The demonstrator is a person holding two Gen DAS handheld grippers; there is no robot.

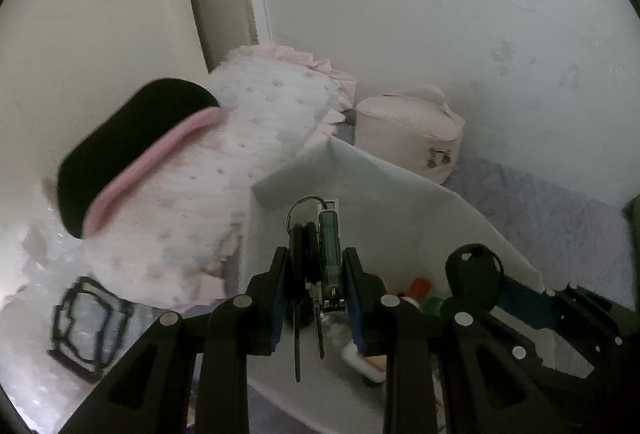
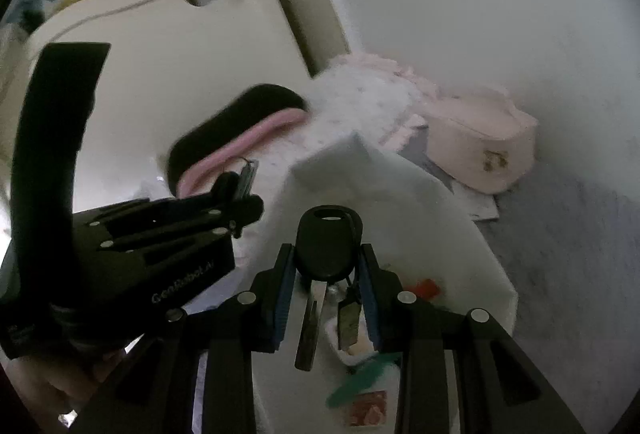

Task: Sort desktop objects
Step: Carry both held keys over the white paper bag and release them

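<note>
My left gripper point(image 1: 316, 254) is shut on a key bunch point(image 1: 316, 246) with black heads and a clear green fob; its blades hang down between the fingers. My right gripper point(image 2: 326, 254) is shut on a second bunch by its large black key head point(image 2: 328, 238), with two blades dangling below. Both grippers hover side by side over an open white box point(image 2: 440, 218), the left gripper point(image 2: 240, 195) to the left of the right one. The black key head point(image 1: 474, 274) also shows low on the right in the left wrist view.
In the white box point(image 1: 400, 185) lie small items: a red piece point(image 2: 426, 288), a green piece point(image 2: 352, 382) and a small packet point(image 2: 368, 410). Behind it are a pale pink pouch point(image 1: 408, 129), a dotted white pillow point(image 1: 240, 137) and a black-and-pink band point(image 1: 132, 153). A wall stands close behind.
</note>
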